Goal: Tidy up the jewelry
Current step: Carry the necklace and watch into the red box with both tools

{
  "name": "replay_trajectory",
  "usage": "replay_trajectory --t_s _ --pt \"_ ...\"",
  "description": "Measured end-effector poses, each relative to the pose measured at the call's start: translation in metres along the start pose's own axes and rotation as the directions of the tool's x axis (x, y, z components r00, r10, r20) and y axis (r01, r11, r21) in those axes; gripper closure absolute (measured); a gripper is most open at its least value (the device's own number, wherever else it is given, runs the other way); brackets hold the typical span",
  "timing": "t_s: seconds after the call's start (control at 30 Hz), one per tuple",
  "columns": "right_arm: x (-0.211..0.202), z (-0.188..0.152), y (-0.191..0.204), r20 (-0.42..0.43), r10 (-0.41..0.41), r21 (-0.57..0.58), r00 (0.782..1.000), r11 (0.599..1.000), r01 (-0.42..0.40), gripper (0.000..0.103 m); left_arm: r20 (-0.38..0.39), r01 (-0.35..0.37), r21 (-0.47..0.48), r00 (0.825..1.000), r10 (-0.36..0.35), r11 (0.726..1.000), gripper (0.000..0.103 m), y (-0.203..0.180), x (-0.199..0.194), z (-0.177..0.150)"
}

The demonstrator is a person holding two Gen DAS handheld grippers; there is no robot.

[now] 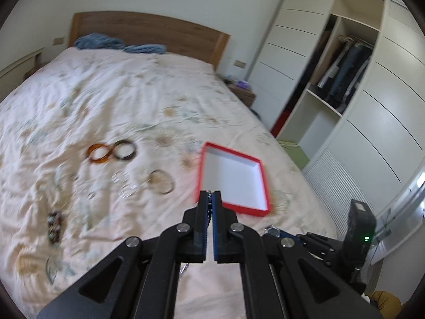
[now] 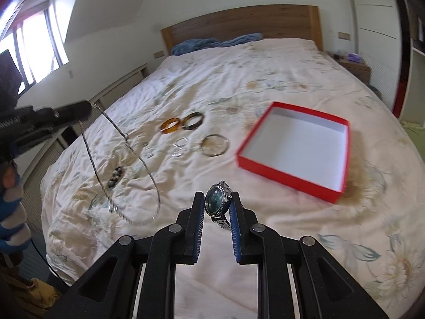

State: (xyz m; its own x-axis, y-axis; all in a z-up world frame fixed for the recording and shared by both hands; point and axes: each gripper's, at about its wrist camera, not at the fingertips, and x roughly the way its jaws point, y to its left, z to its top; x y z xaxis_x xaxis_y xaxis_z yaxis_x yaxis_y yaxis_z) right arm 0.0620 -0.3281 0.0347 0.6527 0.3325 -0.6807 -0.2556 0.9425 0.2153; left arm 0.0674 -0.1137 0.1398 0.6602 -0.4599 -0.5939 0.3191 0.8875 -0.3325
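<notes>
An empty red box (image 1: 233, 178) with a white inside lies on the bed; it also shows in the right wrist view (image 2: 297, 148). My left gripper (image 1: 210, 194) is shut on a silver chain necklace (image 2: 124, 180), which hangs in a loop above the bed in the right wrist view. My right gripper (image 2: 217, 202) is shut on a silver watch (image 2: 217, 202) with a dark green face, held above the bed short of the box. An amber bangle (image 2: 171, 125), a dark bangle (image 2: 194, 120), a thin metal bangle (image 2: 213, 145), clear rings (image 2: 180, 146) and a beaded bracelet (image 2: 115, 176) lie on the bed.
The bed (image 1: 106, 93) has a floral cover, a wooden headboard (image 1: 148, 30) and blue cloth (image 1: 101, 41) at its head. An open wardrobe (image 1: 342, 74) stands to the right, a nightstand (image 1: 243, 94) beside the bed. A window (image 2: 29, 50) is at left.
</notes>
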Motion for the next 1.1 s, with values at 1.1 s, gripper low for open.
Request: replay_trajectory --t_s 1.1 --pt "0.162 0.055 -0.18 -0.137 -0.206 0.077 0.969 0.973 0.218 0.088 -0.413 -0.007 0.116 0.909 0.055 0.993 0.101 -0.018 0.336 -0.011"
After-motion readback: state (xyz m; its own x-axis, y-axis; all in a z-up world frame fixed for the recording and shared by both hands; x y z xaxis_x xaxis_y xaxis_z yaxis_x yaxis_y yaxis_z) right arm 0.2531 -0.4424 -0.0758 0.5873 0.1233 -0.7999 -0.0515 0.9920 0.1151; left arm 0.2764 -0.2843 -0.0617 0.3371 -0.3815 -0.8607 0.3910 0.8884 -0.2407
